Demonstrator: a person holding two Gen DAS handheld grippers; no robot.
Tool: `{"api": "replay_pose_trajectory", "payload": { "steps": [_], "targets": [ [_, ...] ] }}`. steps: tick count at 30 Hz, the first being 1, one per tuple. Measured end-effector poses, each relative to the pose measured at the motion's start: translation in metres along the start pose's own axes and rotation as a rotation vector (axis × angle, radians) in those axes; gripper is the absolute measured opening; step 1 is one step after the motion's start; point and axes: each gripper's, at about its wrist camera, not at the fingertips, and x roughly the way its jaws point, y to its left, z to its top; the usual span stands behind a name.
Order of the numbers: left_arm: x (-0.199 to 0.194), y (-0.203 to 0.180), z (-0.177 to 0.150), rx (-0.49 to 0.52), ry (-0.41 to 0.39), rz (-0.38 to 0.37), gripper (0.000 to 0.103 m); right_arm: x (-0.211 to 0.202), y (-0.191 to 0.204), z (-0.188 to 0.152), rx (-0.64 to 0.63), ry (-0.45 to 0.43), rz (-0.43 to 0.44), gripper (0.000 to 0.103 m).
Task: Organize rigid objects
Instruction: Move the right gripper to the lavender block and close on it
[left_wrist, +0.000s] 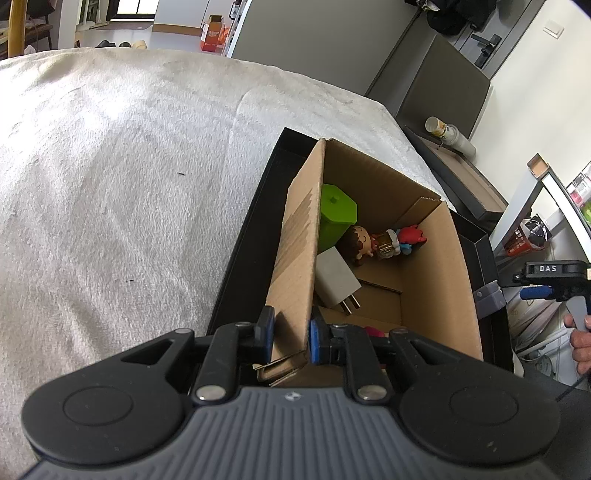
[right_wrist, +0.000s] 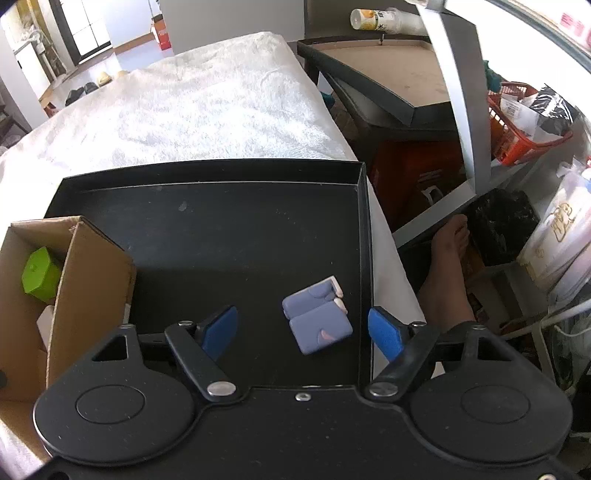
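A cardboard box (left_wrist: 428, 280) stands in a black tray (left_wrist: 243, 251). Inside lie a green block (left_wrist: 334, 218), a white plug adapter (left_wrist: 336, 282) and a small doll figure (left_wrist: 380, 242). My left gripper (left_wrist: 290, 338) is shut on the box's left wall (left_wrist: 299, 258), one pad on each side. In the right wrist view my right gripper (right_wrist: 303, 332) is open over the black tray (right_wrist: 240, 240), straddling a blue-purple block toy (right_wrist: 317, 319) that lies on the tray floor. The box (right_wrist: 85, 288) and the green block (right_wrist: 38, 273) show at the left.
The tray sits on a white fleece cover (left_wrist: 110, 184) at the table's right edge. Beside the table stand a dark side table (right_wrist: 388, 66) with a cup stack (right_wrist: 384, 20) and a red basket (right_wrist: 528, 122). A bare foot (right_wrist: 447, 269) shows below.
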Motion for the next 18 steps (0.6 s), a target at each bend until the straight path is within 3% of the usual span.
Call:
{"api": "replay_pose_trajectory", "payload": {
  "steps": [8,11,13,14,18],
  "targets": [
    [0.000,0.000,0.000,-0.001,0.001,0.000,0.018,0.022,0.012,0.004,-0.071,0.032,-0.041,0.065],
    [0.000,-0.001,-0.001,-0.001,0.001,0.000,0.018,0.032,0.020,-0.001,-0.140,0.044,-0.086,0.058],
    [0.000,-0.001,-0.001,-0.002,0.001,-0.001,0.018,0.037,0.025,-0.004,-0.175,0.057,-0.126,0.044],
    [0.000,-0.001,-0.001,-0.002,0.001,-0.001,0.018,0.039,0.027,-0.006,-0.184,0.072,-0.133,0.042],
    [0.000,-0.002,-0.001,0.002,0.000,0.003,0.018,0.032,0.033,-0.012,-0.178,0.086,-0.065,0.041]
  ]
}}
